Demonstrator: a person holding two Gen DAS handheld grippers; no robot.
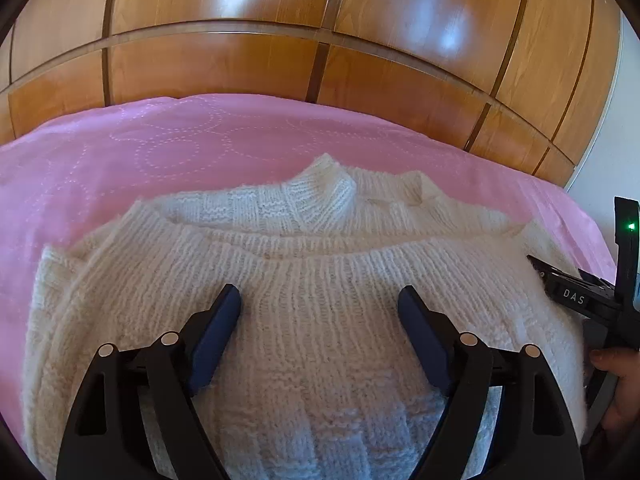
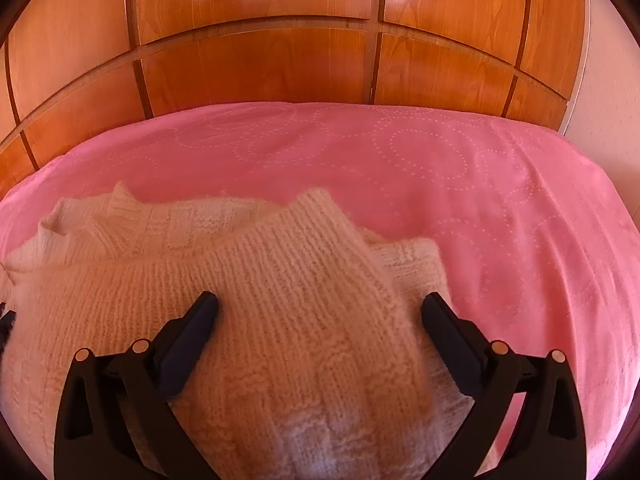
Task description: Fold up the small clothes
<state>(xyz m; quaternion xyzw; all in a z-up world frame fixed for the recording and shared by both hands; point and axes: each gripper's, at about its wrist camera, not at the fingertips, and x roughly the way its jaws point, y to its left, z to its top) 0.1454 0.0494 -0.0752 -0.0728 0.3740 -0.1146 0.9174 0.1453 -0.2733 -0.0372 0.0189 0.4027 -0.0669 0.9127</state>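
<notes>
Both claws, left claw and right claw, tilt downward, spread wide over sweater.

Both wrist views close, angled down, sharing sweater, bedspread, wardrobe

Sweater: I see a cream knit sweater folded on the pink bedspread.
Right gripper: my jaws spread wide above it.
Behind: wooden wardrobe.

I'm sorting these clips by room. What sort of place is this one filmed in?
Most likely a bedroom. A cream knitted sweater lies on a pink bedspread with dotted circles, and glossy wooden wardrobe doors stand right behind the bed.
</notes>
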